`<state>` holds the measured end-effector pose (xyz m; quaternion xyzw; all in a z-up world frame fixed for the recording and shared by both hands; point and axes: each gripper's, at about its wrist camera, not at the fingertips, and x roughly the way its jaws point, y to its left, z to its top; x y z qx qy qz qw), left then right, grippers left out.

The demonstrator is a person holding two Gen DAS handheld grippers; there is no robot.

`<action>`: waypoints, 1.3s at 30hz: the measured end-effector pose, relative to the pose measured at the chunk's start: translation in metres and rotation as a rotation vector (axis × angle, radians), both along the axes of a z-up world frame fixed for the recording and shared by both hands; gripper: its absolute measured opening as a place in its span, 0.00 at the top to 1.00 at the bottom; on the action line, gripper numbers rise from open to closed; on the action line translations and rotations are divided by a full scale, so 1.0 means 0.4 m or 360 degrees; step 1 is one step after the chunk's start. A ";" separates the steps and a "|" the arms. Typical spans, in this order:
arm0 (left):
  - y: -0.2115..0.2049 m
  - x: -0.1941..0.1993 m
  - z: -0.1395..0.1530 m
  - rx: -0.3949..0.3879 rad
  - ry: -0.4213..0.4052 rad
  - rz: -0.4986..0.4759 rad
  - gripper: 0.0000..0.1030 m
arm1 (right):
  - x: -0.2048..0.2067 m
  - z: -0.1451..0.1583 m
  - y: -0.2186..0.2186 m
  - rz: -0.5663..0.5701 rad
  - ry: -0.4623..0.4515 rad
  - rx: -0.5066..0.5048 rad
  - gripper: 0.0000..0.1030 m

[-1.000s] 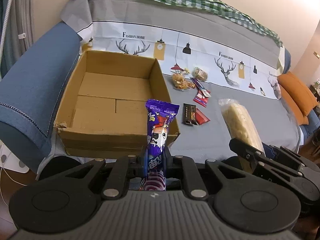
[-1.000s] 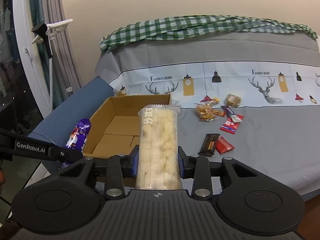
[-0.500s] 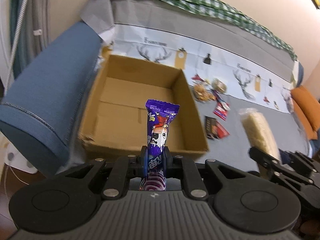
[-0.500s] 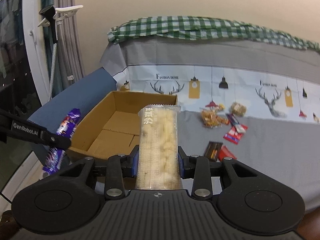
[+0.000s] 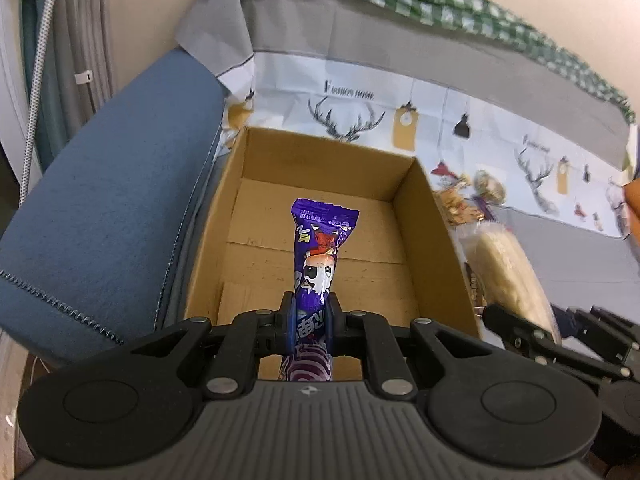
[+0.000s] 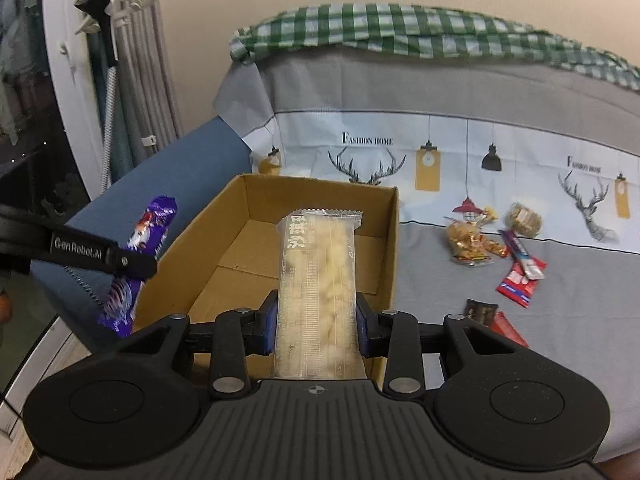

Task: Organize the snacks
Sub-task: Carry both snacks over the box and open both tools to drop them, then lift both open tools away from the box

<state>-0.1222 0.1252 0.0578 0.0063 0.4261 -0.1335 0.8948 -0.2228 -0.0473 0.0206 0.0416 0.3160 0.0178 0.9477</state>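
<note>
Left gripper [image 5: 311, 316] is clamped tight on a purple packet [image 5: 320, 256], which stands upright over the open cardboard box [image 5: 432, 240]. Right gripper [image 6: 318, 320] is closed on a clear pale snack pack [image 6: 318, 276], wider than the purple one, poised above the box's near right corner. The box sits on the grey sofa cover [image 6: 580, 320], against the blue armrest [image 5: 108, 184]. Loose snacks lie to the right of the box: a golden bag [image 6: 470, 240], a round one [image 6: 524, 218], red wrappers [image 6: 518, 280] and a dark bar [image 6: 480, 312].
</note>
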 end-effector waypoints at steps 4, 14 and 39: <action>-0.015 0.067 -0.058 0.0034 0.0080 0.0006 0.86 | 0.086 -0.041 -0.001 -0.0004 0.0049 -0.0005 0.63; -0.039 0.184 -0.172 0.0133 0.0191 0.0005 0.86 | 0.242 -0.152 -0.009 -0.0002 0.0170 0.0019 0.63; -0.001 0.014 -0.138 0.0239 0.0117 0.0145 0.00 | 0.146 -0.114 -0.058 -0.0074 0.0168 0.0075 0.12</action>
